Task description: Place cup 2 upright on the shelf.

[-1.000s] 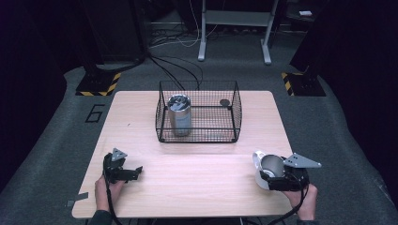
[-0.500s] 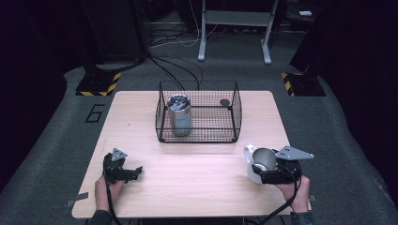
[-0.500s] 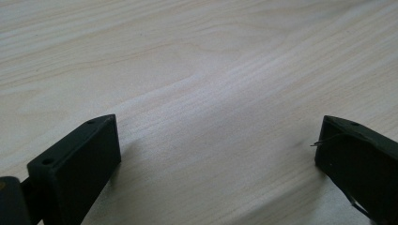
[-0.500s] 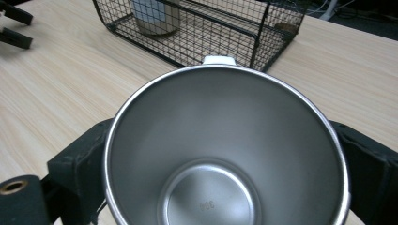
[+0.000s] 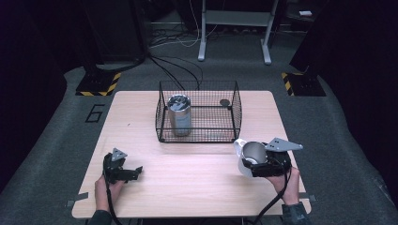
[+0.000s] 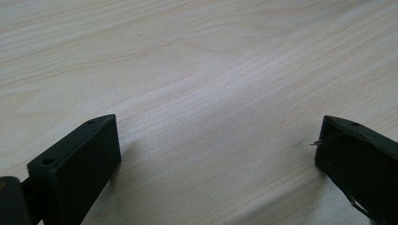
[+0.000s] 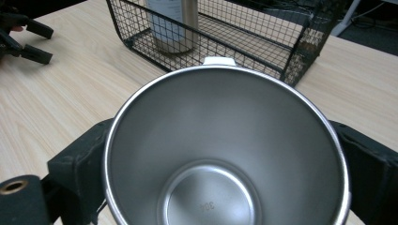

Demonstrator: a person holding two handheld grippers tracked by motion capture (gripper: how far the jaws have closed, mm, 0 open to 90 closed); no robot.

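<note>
Near the table's (image 5: 197, 187) right front corner, the right gripper (image 5: 256, 161) clamps a shiny steel mug (image 7: 225, 150), "30" stamped inside; left gripper (image 6: 220, 159) jaws apart.

mug (image 7: 225, 154): brushed steel | table (image 6: 211, 70): matt pale wood | basket (image 5: 197, 112): black wire
</note>
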